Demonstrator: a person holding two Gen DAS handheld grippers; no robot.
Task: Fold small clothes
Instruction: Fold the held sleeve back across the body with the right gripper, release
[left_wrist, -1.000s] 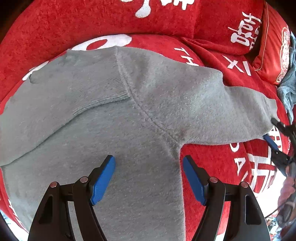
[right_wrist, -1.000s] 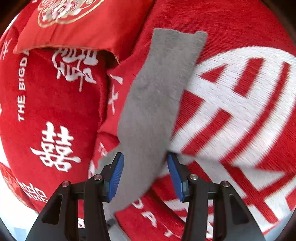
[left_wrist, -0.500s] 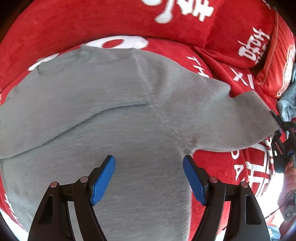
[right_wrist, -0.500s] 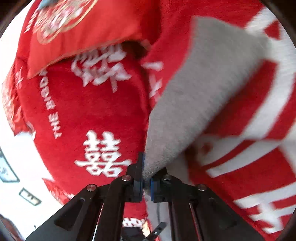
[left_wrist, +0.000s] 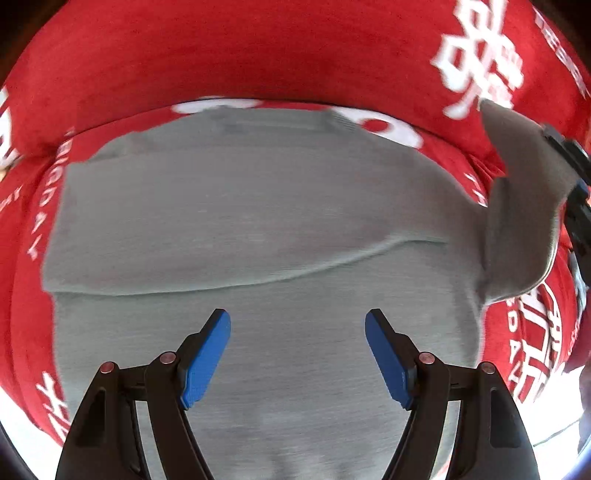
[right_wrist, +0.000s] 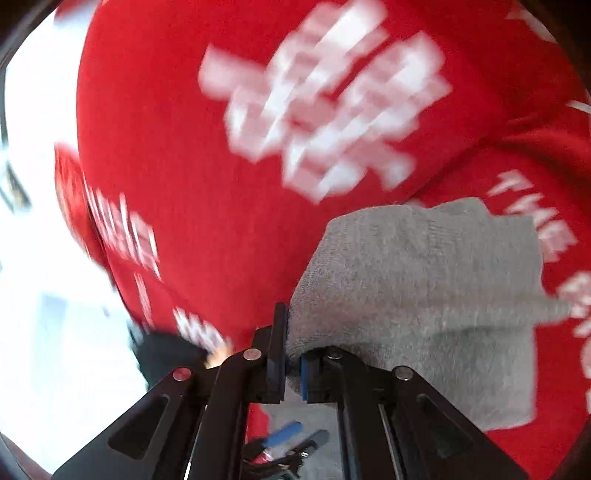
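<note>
The grey sweater (left_wrist: 258, 229) lies spread flat on the red printed cover (left_wrist: 221, 55), its body directly ahead of and beneath the left gripper (left_wrist: 297, 356), which hangs just above the cloth with its blue pads set wide apart, gripping nothing. One sleeve is already laid across the chest, its folded edge running crosswise just beyond the left fingertips. The right gripper (right_wrist: 292, 363) has its pads pressed together on the cuff end of the other sleeve (right_wrist: 424, 288), lifted clear of the cover, the cloth hanging away ahead and to the right of its fingers. The step in hand looks like carrying this sleeve inward over the torso. To do it well, the pinch should hold firm until the cuff is over the body, and the sleeve should travel low and taut so that it hinges at the shoulder seam rather than bunching. The left gripper would do best pressing down on the body near that shoulder, so the torso does not drag along. The cuff should then land parallel to the sleeve already folded.
</note>
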